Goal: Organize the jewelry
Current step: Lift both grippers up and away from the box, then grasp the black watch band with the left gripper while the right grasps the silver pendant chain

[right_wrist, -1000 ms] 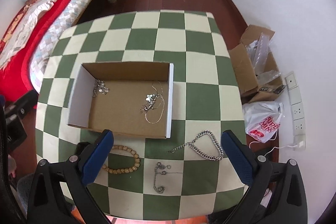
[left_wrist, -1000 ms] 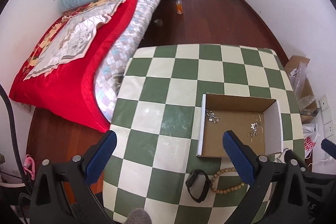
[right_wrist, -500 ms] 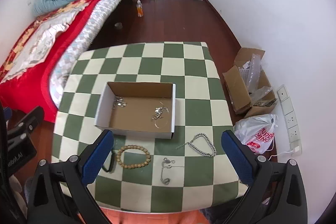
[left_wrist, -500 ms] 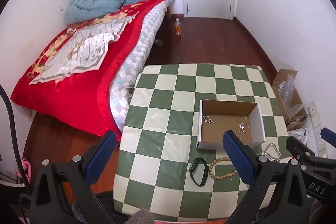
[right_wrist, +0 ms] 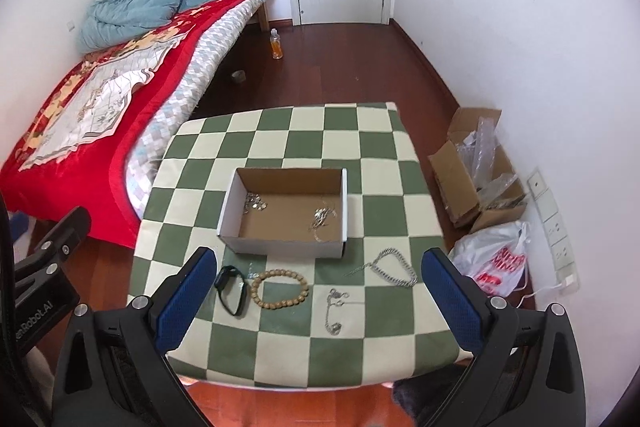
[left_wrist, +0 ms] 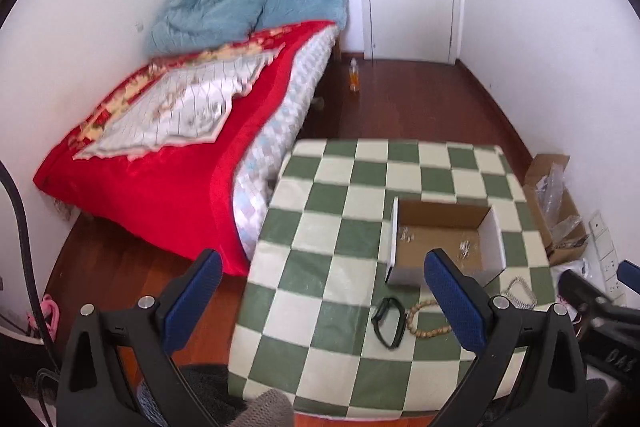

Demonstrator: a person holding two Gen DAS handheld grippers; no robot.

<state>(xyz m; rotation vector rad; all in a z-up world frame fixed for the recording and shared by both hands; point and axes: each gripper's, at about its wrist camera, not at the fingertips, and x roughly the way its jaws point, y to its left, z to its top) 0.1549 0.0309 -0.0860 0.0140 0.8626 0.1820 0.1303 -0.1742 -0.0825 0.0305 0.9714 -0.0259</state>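
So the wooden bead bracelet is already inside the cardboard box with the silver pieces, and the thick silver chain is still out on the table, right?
Not quite. The right wrist view shows the wooden bead bracelet lying on the checkered table, in front of the cardboard box, not inside. The thick silver chain is indeed still out on the table.

"Robot.AI" on left gripper (right_wrist: 40,291)

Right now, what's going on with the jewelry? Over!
Left hand-held gripper and right hand-held gripper open, empty. Cardboard box holds two silver pieces. Bead bracelet, black band, two chains outside on table. Nothing blocking.
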